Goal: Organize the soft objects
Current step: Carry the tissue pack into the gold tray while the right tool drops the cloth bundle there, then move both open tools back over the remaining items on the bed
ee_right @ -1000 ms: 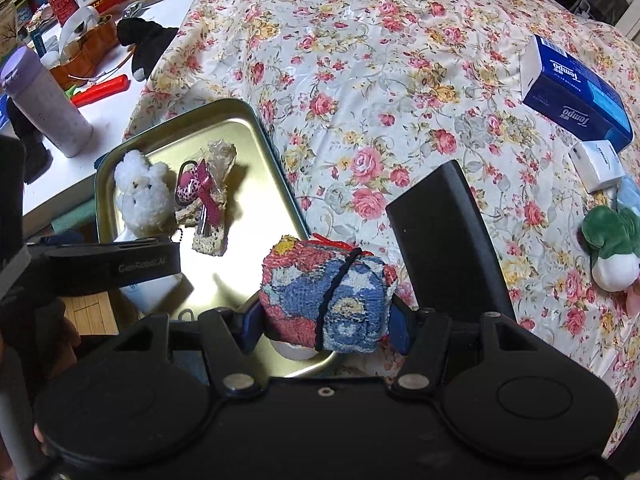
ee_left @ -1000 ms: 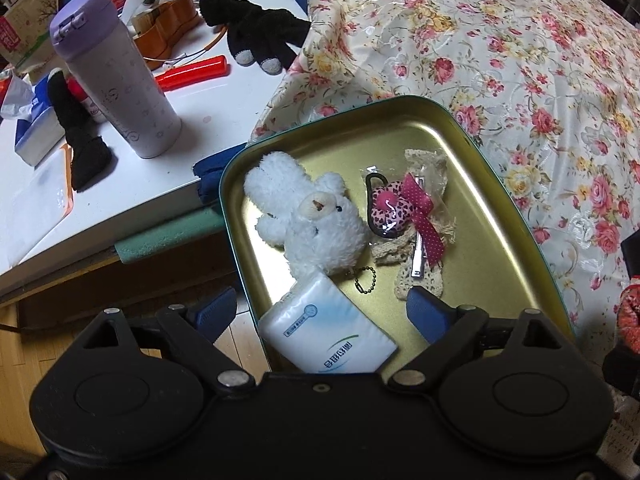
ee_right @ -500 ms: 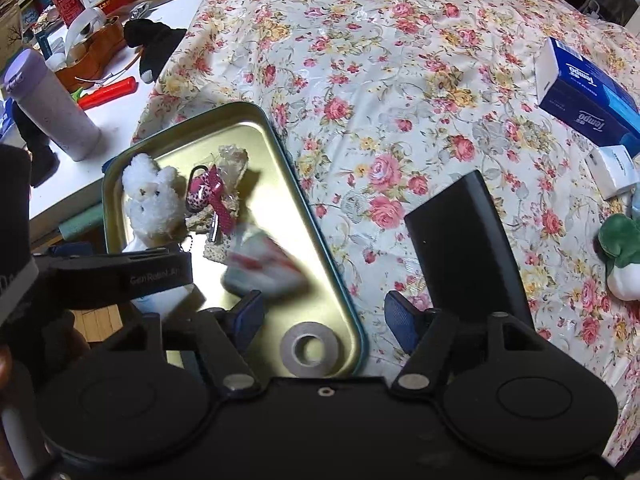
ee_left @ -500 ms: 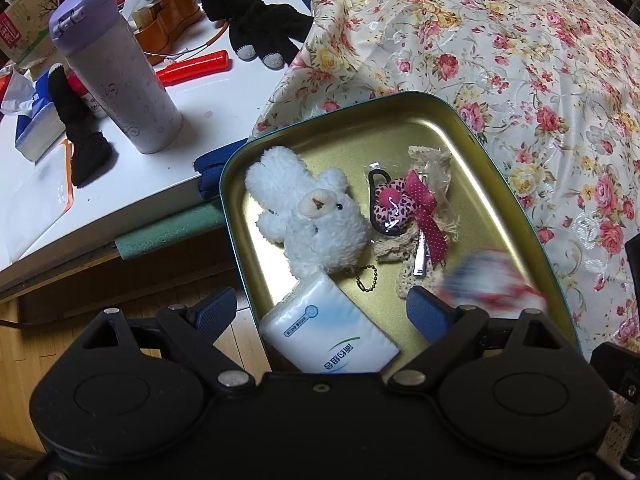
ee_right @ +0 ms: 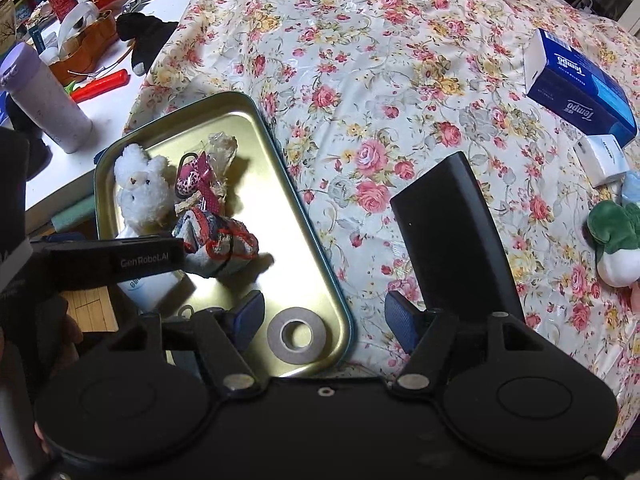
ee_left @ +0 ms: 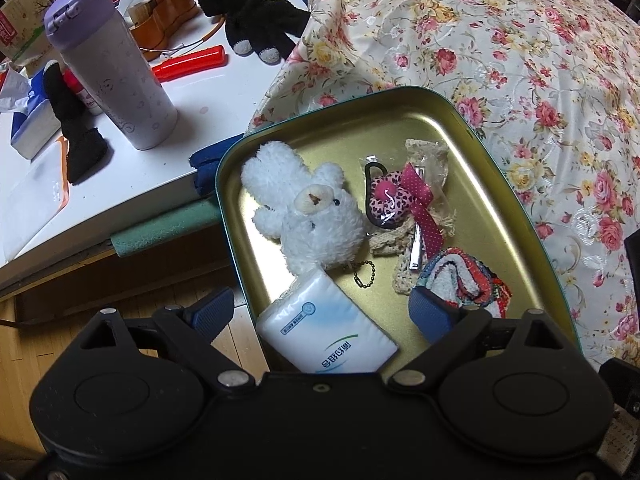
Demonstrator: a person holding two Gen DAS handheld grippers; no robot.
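Left claw point(ee_left: 320, 312): stood wide, opening, holding nothing — yours to watch.
Right claw point(ee_right: 322, 316): wide, empty.
Towel bundle point(ee_left: 464, 284): touched your left claw's finger — could snag.

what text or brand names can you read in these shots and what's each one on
"Tempo", printed twice on the blue tissue box on the floral cloth.
"GenRobot.AI" on the left gripper, on its black side as the right wrist view shows it.
White tissue pack in the tin tray: blue printing seen upside down, not legible.
Small white box beside the tissue box: print too small to read.
Packages at the back of the desk: blurred, unreadable.
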